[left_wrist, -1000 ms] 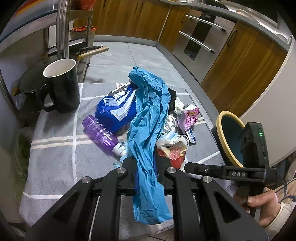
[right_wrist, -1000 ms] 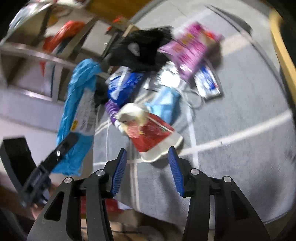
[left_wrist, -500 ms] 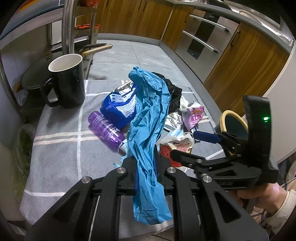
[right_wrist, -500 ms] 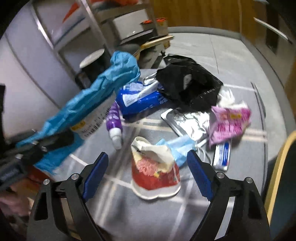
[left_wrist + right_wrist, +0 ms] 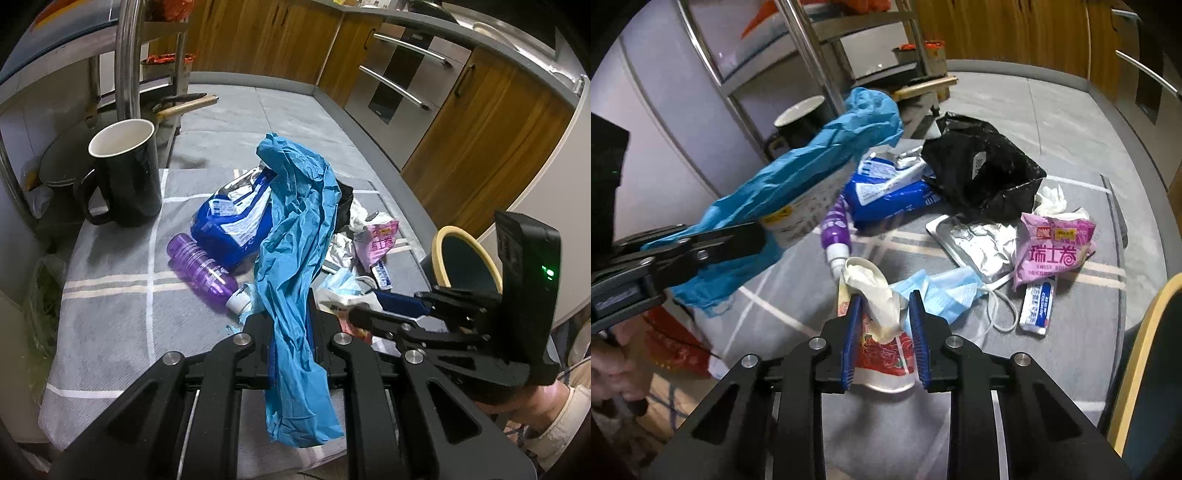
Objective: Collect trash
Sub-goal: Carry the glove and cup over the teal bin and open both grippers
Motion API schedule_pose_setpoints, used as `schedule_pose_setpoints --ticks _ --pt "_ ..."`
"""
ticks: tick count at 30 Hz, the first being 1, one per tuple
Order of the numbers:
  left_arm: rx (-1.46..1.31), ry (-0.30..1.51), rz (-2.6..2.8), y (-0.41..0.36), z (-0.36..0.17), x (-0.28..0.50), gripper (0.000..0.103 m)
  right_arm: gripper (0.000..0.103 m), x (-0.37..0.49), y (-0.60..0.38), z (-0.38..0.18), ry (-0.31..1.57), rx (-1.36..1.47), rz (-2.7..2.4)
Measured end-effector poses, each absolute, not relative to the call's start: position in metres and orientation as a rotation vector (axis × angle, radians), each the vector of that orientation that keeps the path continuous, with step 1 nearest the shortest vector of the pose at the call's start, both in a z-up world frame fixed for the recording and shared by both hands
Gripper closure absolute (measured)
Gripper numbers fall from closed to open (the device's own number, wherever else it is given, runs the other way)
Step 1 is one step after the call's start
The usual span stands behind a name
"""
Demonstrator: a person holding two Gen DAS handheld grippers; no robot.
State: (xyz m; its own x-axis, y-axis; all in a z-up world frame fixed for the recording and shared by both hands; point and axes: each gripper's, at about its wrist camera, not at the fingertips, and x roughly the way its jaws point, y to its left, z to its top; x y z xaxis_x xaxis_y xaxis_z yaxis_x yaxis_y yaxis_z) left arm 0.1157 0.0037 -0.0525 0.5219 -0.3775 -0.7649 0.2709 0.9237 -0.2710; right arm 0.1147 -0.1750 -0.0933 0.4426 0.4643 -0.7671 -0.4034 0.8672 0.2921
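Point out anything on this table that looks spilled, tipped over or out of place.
The purple bottle lies on its side among wrappers, not upright. A heap of litter covers the grey cloth: a blue packet, a black bag, a face mask. The black mug stands upright beside it, apart from the litter.

Two wrist fisheyes, angled down, close, sharing trash pile (image 5: 295,236)

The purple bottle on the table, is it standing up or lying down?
Lying down. The purple bottle rests on its side on the grey checked cloth, white cap toward the camera, beside the blue packet.
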Motion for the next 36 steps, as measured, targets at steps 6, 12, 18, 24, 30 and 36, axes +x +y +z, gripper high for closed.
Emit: schedule_pose_setpoints --ticks 6,12,18,24,30,36 --pt "-0.124 0.933 -0.407 -0.005 -0.045 0.116 0.092 0.076 0.098 -0.191 -0.069 0.933 0.122 0.533" --pt "-0.122 0.923 -0.446 -0.027 -0.036 0.116 0.092 0.076 0.079 -0.226 -0.039 0.870 0.173 0.478" --pt "-0.123 0.924 -0.520 -0.062 -0.029 0.116 0.092 0.076 0.057 -0.281 -0.016 0.798 0.244 0.362" --pt "-0.096 0.951 -0.633 -0.122 -0.031 0.112 0.092 0.076 0.034 -0.342 -0.011 0.747 0.303 0.200" --pt "-0.047 1.004 -0.736 -0.188 -0.043 0.103 0.092 0.076 0.014 -0.405 -0.027 0.747 0.380 0.045" --pt "-0.007 1.058 -0.788 -0.248 -0.059 0.098 0.092 0.076 0.003 -0.447 -0.050 0.763 0.440 -0.057"
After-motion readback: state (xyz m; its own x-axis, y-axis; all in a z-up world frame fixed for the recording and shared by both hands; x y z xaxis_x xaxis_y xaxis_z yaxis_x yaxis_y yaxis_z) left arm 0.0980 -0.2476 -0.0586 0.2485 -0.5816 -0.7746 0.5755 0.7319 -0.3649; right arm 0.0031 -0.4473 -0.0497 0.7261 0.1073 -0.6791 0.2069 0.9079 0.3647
